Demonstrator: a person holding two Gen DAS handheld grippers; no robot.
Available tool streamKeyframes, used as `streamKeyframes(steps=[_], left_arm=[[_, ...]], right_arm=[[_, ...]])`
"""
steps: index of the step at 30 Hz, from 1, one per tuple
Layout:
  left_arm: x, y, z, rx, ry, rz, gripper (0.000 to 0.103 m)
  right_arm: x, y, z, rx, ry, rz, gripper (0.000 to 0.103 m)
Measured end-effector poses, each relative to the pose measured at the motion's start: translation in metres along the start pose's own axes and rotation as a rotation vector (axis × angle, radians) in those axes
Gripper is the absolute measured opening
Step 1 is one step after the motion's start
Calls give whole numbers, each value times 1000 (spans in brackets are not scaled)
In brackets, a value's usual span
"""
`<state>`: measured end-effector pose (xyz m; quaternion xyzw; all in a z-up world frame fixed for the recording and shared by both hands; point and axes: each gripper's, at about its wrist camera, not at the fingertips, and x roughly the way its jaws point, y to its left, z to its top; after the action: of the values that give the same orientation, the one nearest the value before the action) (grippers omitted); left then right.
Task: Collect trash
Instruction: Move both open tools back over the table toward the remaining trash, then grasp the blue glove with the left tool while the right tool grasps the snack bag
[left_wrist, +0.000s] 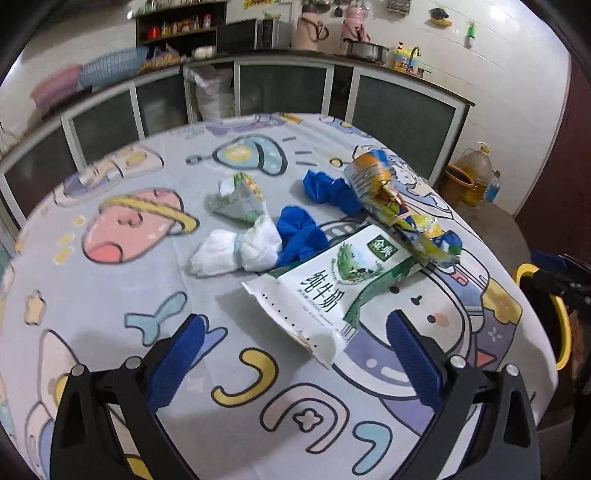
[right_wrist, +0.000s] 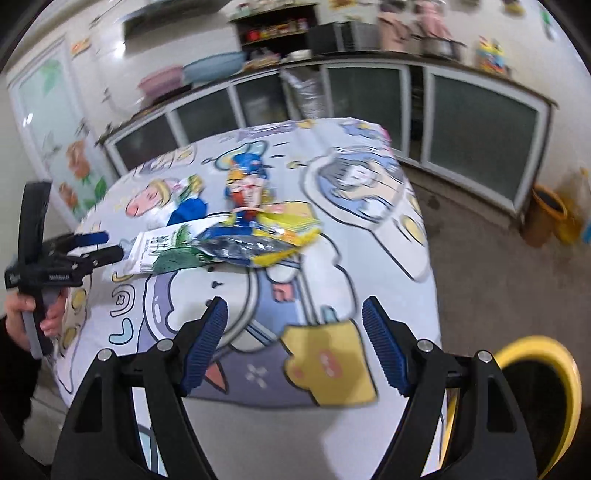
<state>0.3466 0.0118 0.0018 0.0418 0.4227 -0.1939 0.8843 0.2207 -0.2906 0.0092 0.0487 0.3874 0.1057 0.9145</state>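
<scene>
Both tools hang over the cartoon-print surface (left_wrist: 110, 295) with jaws spread wide, gripping nothing. Just ahead of the left tool (left_wrist: 295, 332) lies a torn green-and-white milk carton (left_wrist: 325, 284), with white wadded tissue (left_wrist: 236, 251) and blue crumpled plastic (left_wrist: 299, 236) beyond. The right tool (right_wrist: 295, 325) faces a yellow-blue snack wrapper (right_wrist: 258, 240) (blurred); a yellow-rimmed bin (right_wrist: 546, 387) sits to its right.

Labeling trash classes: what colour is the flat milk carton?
White with green print, milk carton; clearest in the left wrist view.
</scene>
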Motion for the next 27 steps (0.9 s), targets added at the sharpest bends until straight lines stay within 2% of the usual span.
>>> streamKeyframes(steps=[4, 9, 20, 25, 27], left_arm=[[11, 10, 0, -18, 14, -5, 95], [27, 16, -1, -48, 54, -24, 95], [52, 17, 8, -81, 110, -85, 95], [51, 18, 8, -89, 111, -89, 95], [47, 17, 6, -83, 104, -98, 95]], right_arm=[[20, 23, 12, -114, 19, -33, 72], [43, 38, 21, -181, 22, -52, 68], [78, 49, 37, -213, 40, -25, 66], [76, 48, 40, -204, 29, 2, 66], [66, 52, 38, -225, 10, 27, 70]])
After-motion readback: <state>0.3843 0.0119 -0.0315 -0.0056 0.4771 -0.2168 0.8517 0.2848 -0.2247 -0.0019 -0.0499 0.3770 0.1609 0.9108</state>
